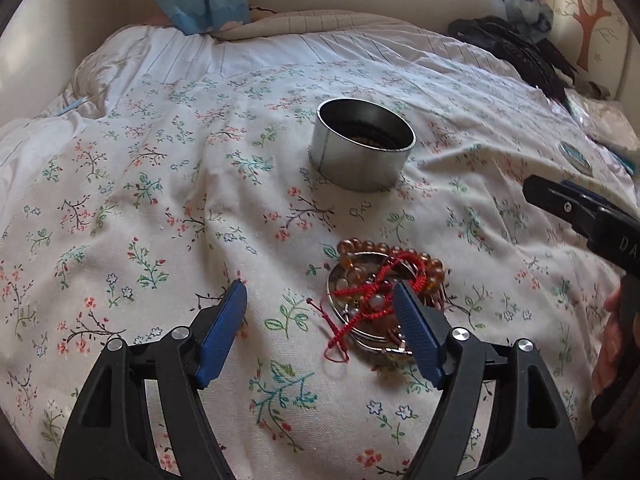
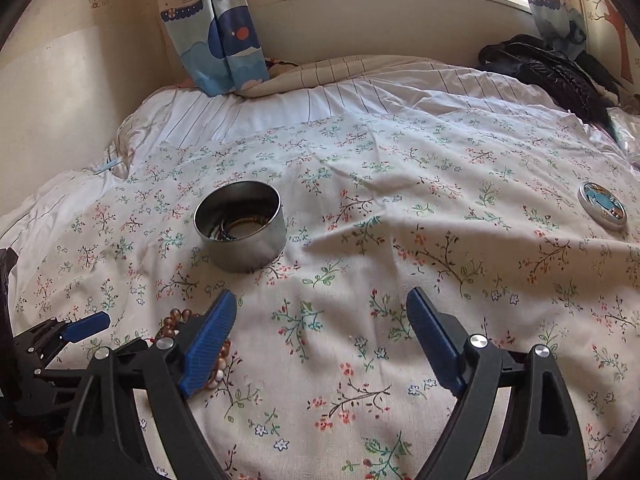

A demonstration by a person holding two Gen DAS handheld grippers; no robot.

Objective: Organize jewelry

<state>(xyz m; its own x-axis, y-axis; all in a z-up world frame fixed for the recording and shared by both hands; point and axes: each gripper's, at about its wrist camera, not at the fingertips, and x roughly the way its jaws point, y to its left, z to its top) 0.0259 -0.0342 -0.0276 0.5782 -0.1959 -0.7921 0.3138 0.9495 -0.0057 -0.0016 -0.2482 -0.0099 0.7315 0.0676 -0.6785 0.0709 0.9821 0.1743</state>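
Observation:
A pile of jewelry (image 1: 376, 284) lies on the floral bedspread: an amber bead bracelet, a red cord bracelet and a silver bangle. My left gripper (image 1: 320, 300) is open, its right finger beside the pile, holding nothing. An open round metal tin (image 1: 360, 148) stands farther back and holds some bracelets; it also shows in the right wrist view (image 2: 244, 228). My right gripper (image 2: 320, 308) is open and empty over bare bedspread. Part of the bead pile (image 2: 180, 320) peeks out behind its left finger. The left gripper (image 2: 72, 332) shows at lower left there.
The tin's round lid (image 2: 602, 210) with a blue picture lies on the bed at the right. A black jacket (image 2: 552, 76) lies at the far right corner. Curtains (image 2: 216, 28) and a wall bound the bed's far side.

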